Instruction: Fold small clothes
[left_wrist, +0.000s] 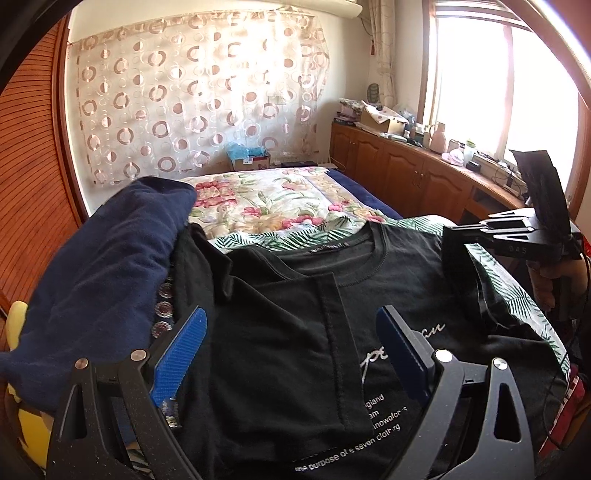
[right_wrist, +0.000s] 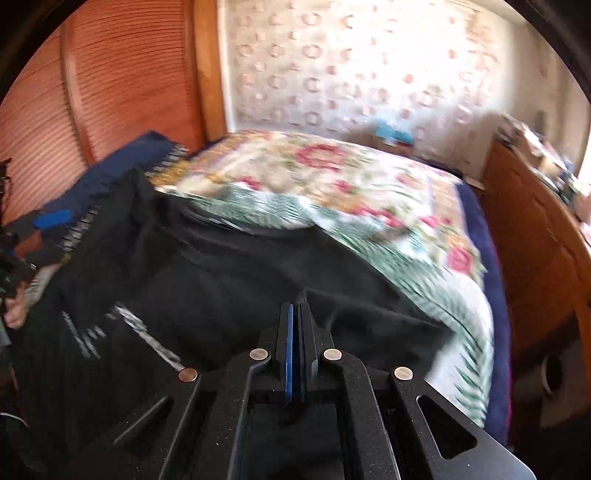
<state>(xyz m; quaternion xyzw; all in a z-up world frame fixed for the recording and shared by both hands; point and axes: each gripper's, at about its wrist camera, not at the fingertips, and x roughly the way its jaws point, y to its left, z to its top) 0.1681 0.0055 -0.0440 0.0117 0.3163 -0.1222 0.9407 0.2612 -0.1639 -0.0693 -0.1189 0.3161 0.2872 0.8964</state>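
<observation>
Your black T-shirt (left_wrist: 303, 295) lies on the bed (left_wrist: 266, 199), front up, neck toward the curtain (left_wrist: 192, 96). Collar and label show at the top. One sleeve side is already folded in over the chest, its hemmed edge running down the middle. White script and small print lines sit on the lower front, partly covered by that fold and by your left claw (left_wrist: 291, 354). A navy garment (left_wrist: 96, 277) is heaped just beside the shirt on its left.

Left claw: blue pads spread wide apart, hovering over the lower front of the shirt, gripping nothing.

Right claw (right_wrist: 296, 314): pads pressed together, pinching a bit of the shirt's black fabric at the tip. In the left wrist view it sits at the shirt's right shoulder edge (left_wrist: 465, 236), with the cloth hanging from it.

Hard to make out: the right wrist view is smeared with motion blur, so the print there is unreadable. The shirt's bottom hem is cut off by the claw bodies. The printed text is only partly legible. Wooden cabinets (left_wrist: 406, 166) run along the window wall.
</observation>
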